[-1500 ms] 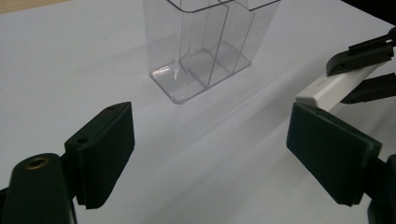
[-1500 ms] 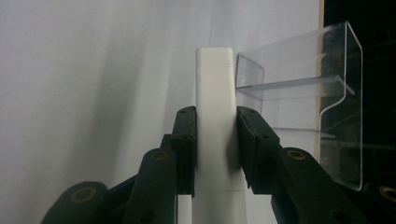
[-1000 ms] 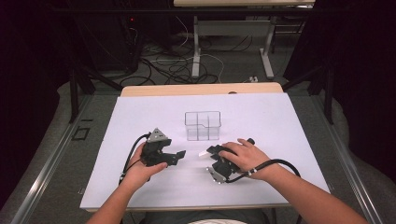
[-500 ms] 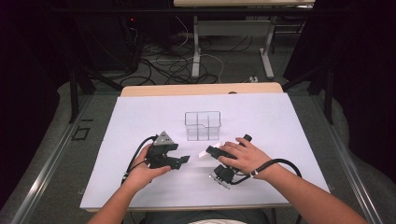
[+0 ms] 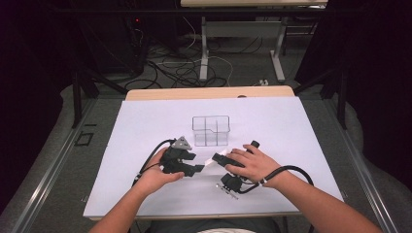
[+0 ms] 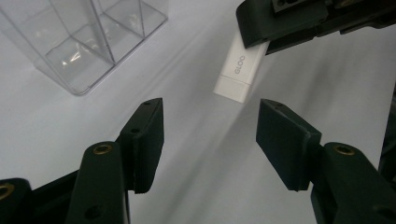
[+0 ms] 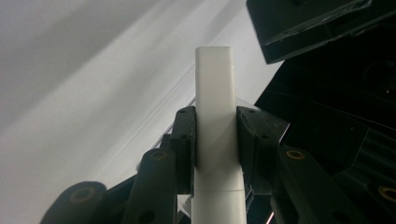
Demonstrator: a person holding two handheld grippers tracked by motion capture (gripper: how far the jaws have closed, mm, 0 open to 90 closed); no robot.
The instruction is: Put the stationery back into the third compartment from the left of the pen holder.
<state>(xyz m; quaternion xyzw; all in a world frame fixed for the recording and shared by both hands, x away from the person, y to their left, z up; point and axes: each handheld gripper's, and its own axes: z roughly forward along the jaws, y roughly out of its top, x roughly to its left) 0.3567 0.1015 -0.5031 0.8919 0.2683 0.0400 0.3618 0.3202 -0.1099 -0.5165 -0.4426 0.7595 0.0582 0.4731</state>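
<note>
On the white counter (image 5: 291,126), going from left to right in the high view, the left hand-held gripper (image 5: 198,169) comes first, held in the person's left hand (image 5: 156,175) with its jaws pointing right toward the other tool. Its jaws stand partly apart and have just been closing. In the left gripper view, the free end of the white glue stick (image 6: 239,67) lies just beyond the tips, not yet between them, and nothing is pressed by the pads.

Behind the two tools, near the middle of the counter, stands a clear divided box (image 5: 210,130), upright and apart from both.

Next comes the glue stick (image 5: 217,158) itself, a flat white bar lifted off the surface and pointing left at the left gripper. The right hand-held gripper (image 5: 224,158), under the person's right hand (image 5: 252,165), is clamped on it. In the right gripper view, both black jaws press the sides of the stick (image 7: 215,121), which juts out past their tips.
</note>
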